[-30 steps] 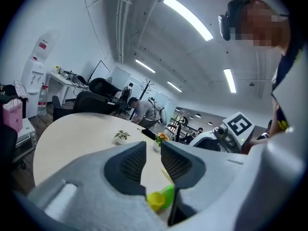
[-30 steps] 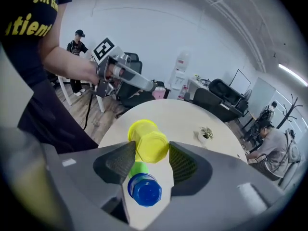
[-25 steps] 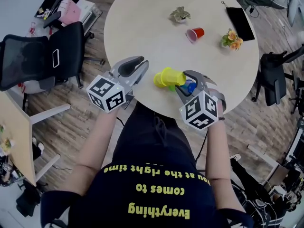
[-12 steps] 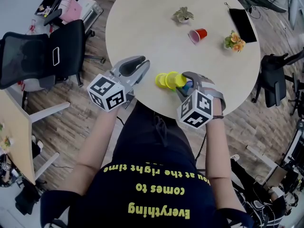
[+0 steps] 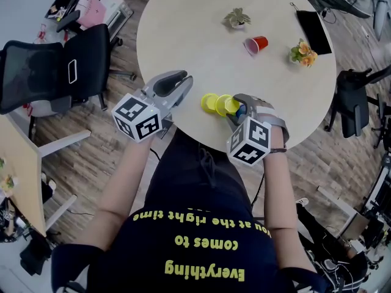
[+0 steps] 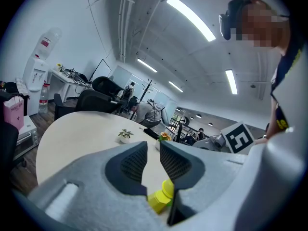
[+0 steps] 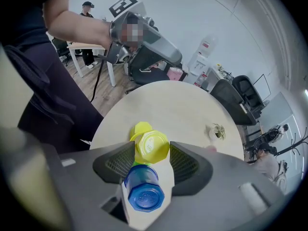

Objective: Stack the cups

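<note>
Step in hand: bringing a held cup to the group at the near edge of the round table.

Right gripper: pointed steeply down, jaws partly spread and pinching a yellow cup by its sides, base toward the camera. A blue cup sits deeper in the throat of the same gripper, also base-on. A sliver of green shows between the two. It appears the blue cup is nested with the yellow one, but the view does not settle this.

A second yellow cup lies just beside the held one, touching or nearly so, on the side toward the left gripper.

Left gripper: held roughly level beside the group, jaws nearly together with a narrow gap, nothing between them.

A red cup lies on its side, well apart, on the far part of the table.

Next move, as judged: seat the held cup on or in its neighbour with the mouths in line, release, then fetch the red cup, which must be righted first.
</note>
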Motion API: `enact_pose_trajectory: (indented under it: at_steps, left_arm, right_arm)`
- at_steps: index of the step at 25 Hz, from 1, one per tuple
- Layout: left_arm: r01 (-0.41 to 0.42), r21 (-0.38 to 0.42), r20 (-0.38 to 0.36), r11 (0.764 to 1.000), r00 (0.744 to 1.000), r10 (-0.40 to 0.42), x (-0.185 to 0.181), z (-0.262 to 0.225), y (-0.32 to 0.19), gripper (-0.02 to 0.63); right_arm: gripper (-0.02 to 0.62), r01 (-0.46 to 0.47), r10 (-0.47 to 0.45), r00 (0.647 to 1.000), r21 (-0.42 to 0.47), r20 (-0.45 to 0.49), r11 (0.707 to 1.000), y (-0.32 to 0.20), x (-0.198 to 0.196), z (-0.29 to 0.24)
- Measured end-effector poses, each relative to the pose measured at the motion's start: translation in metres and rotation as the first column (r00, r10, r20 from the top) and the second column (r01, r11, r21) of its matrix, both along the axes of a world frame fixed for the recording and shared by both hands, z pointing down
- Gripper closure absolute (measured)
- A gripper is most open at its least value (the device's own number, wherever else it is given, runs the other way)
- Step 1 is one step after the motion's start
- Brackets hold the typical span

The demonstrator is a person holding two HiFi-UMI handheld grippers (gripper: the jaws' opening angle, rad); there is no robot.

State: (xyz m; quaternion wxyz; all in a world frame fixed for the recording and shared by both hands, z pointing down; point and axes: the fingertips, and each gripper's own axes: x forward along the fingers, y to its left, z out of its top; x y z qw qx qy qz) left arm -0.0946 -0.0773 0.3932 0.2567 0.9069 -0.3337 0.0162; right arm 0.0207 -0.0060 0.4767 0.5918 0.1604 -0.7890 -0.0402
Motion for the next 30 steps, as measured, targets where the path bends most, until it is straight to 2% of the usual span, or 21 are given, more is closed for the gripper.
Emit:
enact_pose_trajectory:
  at_steps: [10,14,18,20,23,27,30]
  left_arm:
    - [-0.009,-0.006,0.004,1.000,1.000,0.009,0.001,0.001,-0.001,0.520]
    - [-0.019,-0.003,0.004,1.000,1.000,0.019,0.003,0.000,-0.003,0.520]
    - [-0.043,0.004,0.021,0.999,0.999,0.043,0.010,0.001,-0.005,0.520]
    - [-0.062,0.007,0.036,0.998,0.997,0.061,0.016,0.002,-0.007,0.520]
    - [-0.086,0.012,0.052,0.996,0.995,0.085,0.025,0.002,-0.011,0.520]
    - [-0.128,0.018,0.073,0.992,0.989,0.126,0.044,0.002,-0.021,0.520]
    - [-0.168,0.015,0.086,0.986,0.982,0.166,0.065,0.005,-0.033,0.520]
  right_arm:
    - [0.328,-0.022,0.022,0.998,-0.006,0.056,1.000,0.003,-0.005,-0.006]
    - [0.316,-0.066,0.067,0.988,-0.017,0.138,0.998,0.003,-0.006,-0.023]
    - [0.316,-0.133,0.133,0.963,-0.017,0.236,0.991,-0.001,-0.001,-0.043]
    - [0.321,-0.191,0.190,0.936,-0.027,0.296,0.981,-0.005,0.006,-0.051]
    - [0.336,-0.305,0.298,0.866,-0.048,0.401,0.951,-0.014,0.019,-0.061]
    - [0.370,-0.463,0.406,0.760,-0.016,0.507,0.886,-0.035,0.047,-0.079]
    - [0.390,-0.552,0.458,0.706,0.015,0.541,0.834,-0.047,0.071,-0.084]
